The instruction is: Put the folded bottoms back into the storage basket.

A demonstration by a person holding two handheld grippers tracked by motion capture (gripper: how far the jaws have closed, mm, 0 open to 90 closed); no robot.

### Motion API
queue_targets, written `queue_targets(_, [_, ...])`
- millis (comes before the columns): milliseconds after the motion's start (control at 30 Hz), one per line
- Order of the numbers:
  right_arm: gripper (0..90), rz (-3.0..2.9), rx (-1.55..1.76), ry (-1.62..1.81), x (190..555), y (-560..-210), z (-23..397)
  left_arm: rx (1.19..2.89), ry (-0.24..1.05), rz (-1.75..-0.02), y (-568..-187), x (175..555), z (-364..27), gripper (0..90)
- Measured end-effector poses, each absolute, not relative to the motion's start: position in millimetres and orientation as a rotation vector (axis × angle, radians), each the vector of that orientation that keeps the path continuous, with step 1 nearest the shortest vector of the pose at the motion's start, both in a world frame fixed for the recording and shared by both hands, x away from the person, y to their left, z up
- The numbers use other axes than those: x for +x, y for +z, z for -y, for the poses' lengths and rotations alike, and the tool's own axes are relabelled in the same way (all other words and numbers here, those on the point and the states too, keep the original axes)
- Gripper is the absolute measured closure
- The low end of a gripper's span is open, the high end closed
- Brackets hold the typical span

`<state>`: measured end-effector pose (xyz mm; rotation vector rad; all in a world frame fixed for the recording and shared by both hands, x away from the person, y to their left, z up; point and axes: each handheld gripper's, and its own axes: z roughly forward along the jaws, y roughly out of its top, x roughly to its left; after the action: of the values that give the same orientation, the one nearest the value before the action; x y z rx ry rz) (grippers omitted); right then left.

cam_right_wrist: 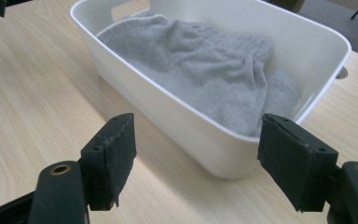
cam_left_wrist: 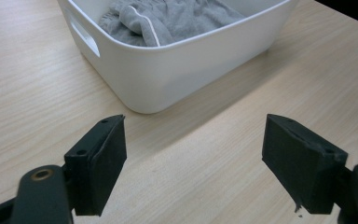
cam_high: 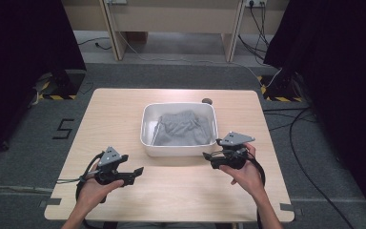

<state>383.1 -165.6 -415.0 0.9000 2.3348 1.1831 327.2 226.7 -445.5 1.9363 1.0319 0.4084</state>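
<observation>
a white tub (cam_high: 147, 139) sits mid-table with grey shorts (cam_high: 181, 128) bunched inside, so the cloth stays gathered within reach of both hands. the left gripper (cam_high: 134, 173) hangs near the tub's near left corner, jaws wide with nothing between them. the right gripper (cam_high: 208, 158), just beside the near right corner, is likewise wide and holds nothing, probably readying to reach in. no brand or label is readable; a dark mark like a "5" (cam_high: 63, 129) lies on the floor to the left.

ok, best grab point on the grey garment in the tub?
Probably the raised fold with the white piping on the grey garment, taken from above: the white tub walls block any side approach, and that ridge stands proud enough to pinch.
</observation>
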Motion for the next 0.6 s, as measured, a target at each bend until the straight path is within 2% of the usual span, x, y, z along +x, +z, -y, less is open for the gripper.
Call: queue_targets(600, [26.6, -2.277, 0.996, 1.174, 351, -459, 195, 1.95, 0.411, -1.041, -470, 317, -232, 20.9])
